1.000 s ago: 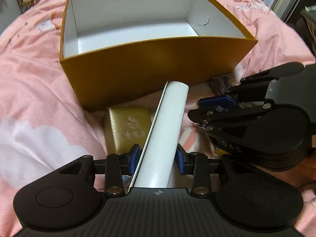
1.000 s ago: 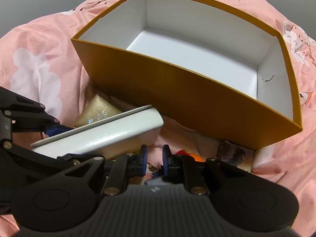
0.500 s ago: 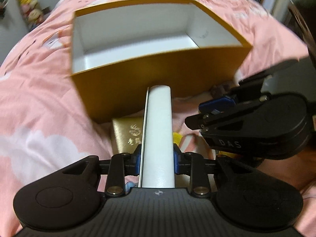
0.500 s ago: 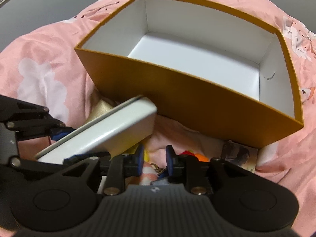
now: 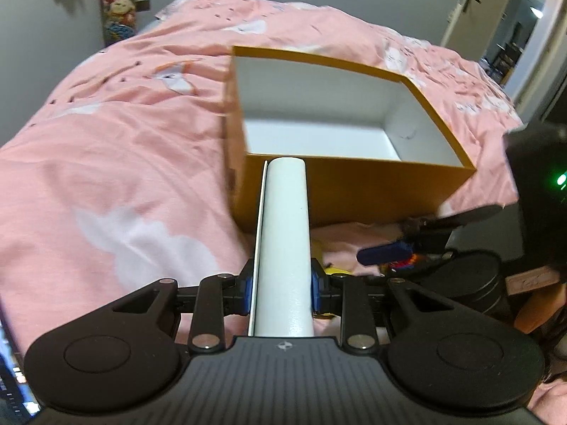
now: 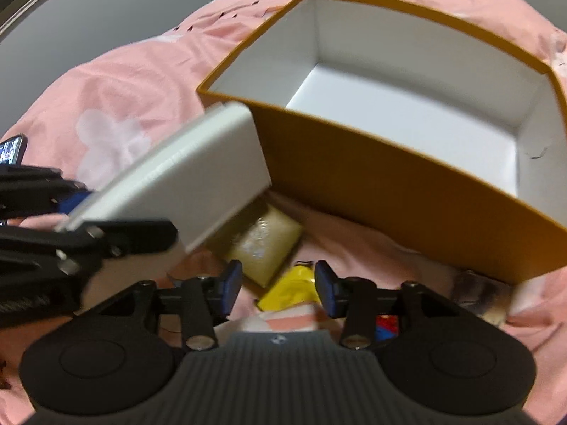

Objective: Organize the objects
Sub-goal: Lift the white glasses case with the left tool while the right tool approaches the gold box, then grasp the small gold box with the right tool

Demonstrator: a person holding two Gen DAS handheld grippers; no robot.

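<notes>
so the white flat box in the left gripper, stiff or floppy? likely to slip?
Probably stiff: the white box juts past the left hand-held gripper without sagging. Likely light, since an end pinch holds it level. The smooth faces could slip or pivot if it bumps the orange box wall.

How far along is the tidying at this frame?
Nothing looks packed yet: the orange box shows only its bare white floor. In hand: the left gripper is clamped on a white case, raised in front of the box's near wall. The right gripper is open over the clutter. Left on the pink bedding: a gold packet, a yellow wrapper and other small items.
</notes>
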